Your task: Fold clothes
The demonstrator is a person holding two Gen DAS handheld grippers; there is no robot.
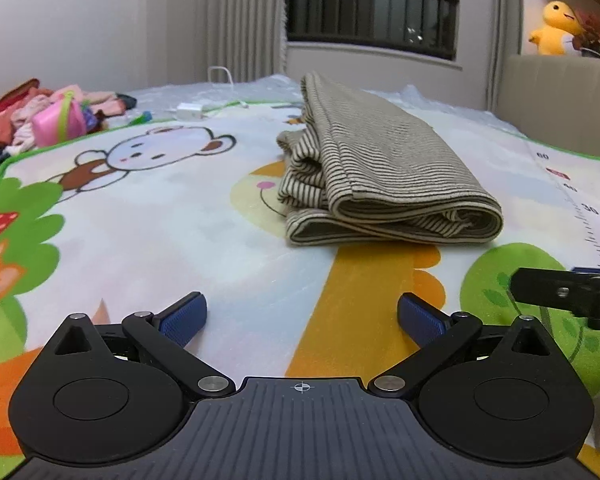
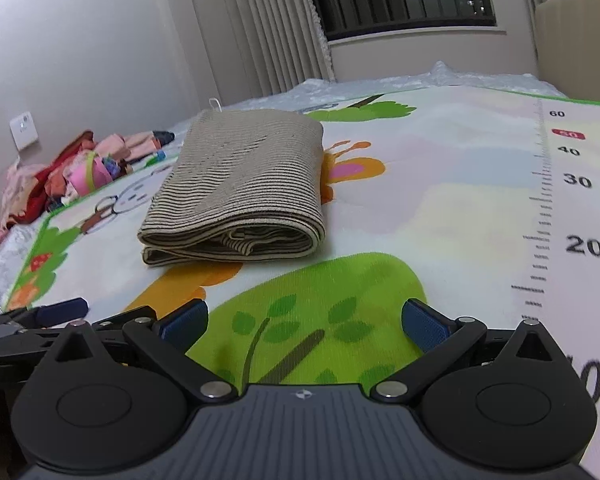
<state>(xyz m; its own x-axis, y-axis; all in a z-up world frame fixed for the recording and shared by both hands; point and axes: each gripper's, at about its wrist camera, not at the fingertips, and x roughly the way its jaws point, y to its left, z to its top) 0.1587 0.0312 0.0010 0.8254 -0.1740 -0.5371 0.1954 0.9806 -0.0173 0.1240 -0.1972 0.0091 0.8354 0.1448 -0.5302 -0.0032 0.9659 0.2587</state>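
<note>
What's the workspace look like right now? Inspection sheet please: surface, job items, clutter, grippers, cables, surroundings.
Surface: cartoon play mat with a green border and a printed number scale along its right side.
Job's things: striped garment, folded in layers, lying mid-mat, touched by neither gripper.
Clutter: pile of clothes at the far left off the mat, with a pink toy on it.
Grippers: left gripper open, empty, short of the garment; right gripper open, empty, over the green tree print.
Cables: white charger with its cable looping behind it, far side of the mat.
Surroundings: curtain, barred window, yellow plush toy, wall socket.
</note>
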